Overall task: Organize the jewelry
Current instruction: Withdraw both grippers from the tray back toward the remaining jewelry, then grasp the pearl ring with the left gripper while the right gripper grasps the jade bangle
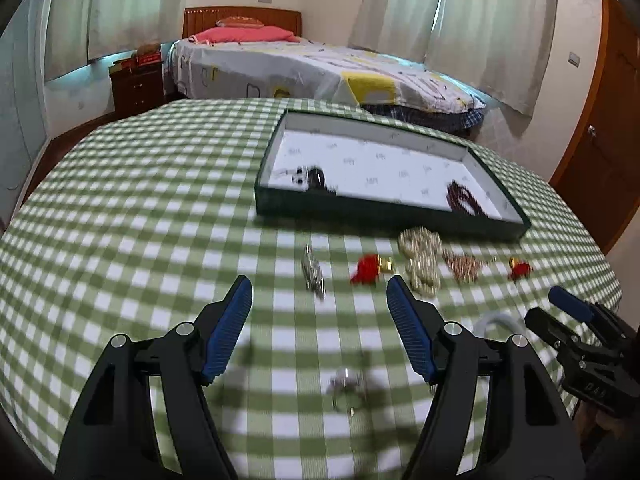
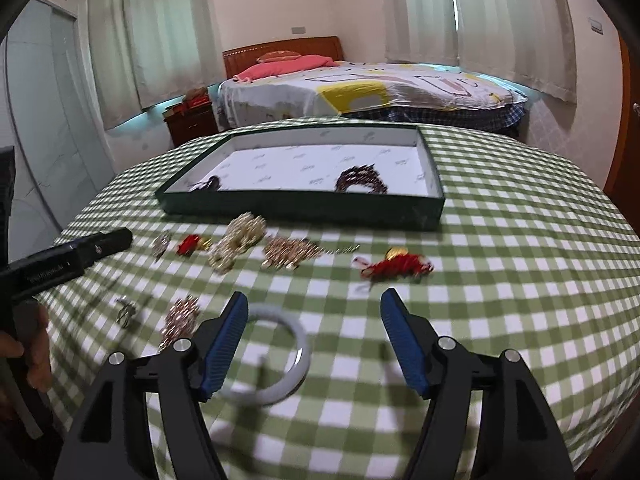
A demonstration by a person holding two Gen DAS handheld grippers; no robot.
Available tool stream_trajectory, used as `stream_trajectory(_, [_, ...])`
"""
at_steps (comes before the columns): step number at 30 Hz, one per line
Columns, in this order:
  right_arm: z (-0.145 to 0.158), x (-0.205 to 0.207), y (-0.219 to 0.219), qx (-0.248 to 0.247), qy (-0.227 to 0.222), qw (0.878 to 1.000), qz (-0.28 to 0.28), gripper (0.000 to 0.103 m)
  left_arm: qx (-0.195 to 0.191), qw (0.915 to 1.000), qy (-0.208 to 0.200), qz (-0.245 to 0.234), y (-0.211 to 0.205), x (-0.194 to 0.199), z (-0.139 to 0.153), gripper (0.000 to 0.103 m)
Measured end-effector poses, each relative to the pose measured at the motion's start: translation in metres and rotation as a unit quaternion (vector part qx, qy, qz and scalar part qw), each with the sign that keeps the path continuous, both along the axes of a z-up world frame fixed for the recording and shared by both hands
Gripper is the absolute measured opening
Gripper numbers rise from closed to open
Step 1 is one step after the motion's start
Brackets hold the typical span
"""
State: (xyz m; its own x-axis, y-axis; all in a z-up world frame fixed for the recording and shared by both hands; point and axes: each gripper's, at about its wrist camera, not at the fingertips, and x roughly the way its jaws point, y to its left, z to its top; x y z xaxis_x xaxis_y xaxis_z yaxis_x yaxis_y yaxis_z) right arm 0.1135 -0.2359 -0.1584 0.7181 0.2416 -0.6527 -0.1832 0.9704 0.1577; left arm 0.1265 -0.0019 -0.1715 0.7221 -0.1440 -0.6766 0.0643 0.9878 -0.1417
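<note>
A dark green tray (image 1: 384, 213) (image 2: 304, 210) with a white lining sits at the back of the checked table. It holds a dark bead bracelet (image 1: 464, 197) (image 2: 360, 180) and a small dark piece (image 1: 310, 178) (image 2: 208, 183). Loose jewelry lies in front: a silver piece (image 1: 313, 271), red tassels (image 1: 366, 270) (image 2: 396, 266), a pearl bracelet (image 1: 422, 262) (image 2: 238, 246), a gold chain (image 1: 464, 266) (image 2: 292, 254). My left gripper (image 1: 319, 294) is open above a silver ring (image 1: 348, 386). My right gripper (image 2: 314, 310) is open over a pale bangle (image 2: 276, 354).
A green-and-white checked cloth (image 1: 140, 220) covers the round table. A rose-gold piece (image 2: 182, 316) and a small silver piece (image 2: 126, 310) lie at the left in the right wrist view. A bed (image 1: 320, 68) and a nightstand stand behind; a door (image 1: 600, 140) is at the right.
</note>
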Motion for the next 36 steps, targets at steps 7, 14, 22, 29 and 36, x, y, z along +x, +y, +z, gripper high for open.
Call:
stream_trajectory(7, [-0.008,-0.012,0.015,-0.006,0.011,1.000,0.024,0.071,0.004,0.9999,0.016,-0.006,-0.004,-0.019,-0.014,0.068])
stream_trajectory(14, [-0.011,-0.013,0.019,-0.013,0.014,0.999,0.027,0.073,0.008,0.9995,0.027,-0.011,-0.008,-0.024,-0.024,0.068])
stream_trajectory(22, [-0.016,-0.010,0.021,-0.013,0.024,0.999,0.027,0.073,0.011,0.9991,0.038,-0.014,-0.011,-0.022,-0.033,0.053])
stream_trajectory(29, [-0.019,-0.008,0.028,-0.017,0.031,0.999,0.035,0.073,0.024,0.9984,0.033,-0.040,-0.021,-0.022,-0.034,0.025])
stream_trajectory(36, [-0.022,-0.004,0.035,-0.029,0.040,0.998,0.042,0.077,0.021,0.9982,0.033,-0.045,-0.017,-0.020,-0.033,0.020])
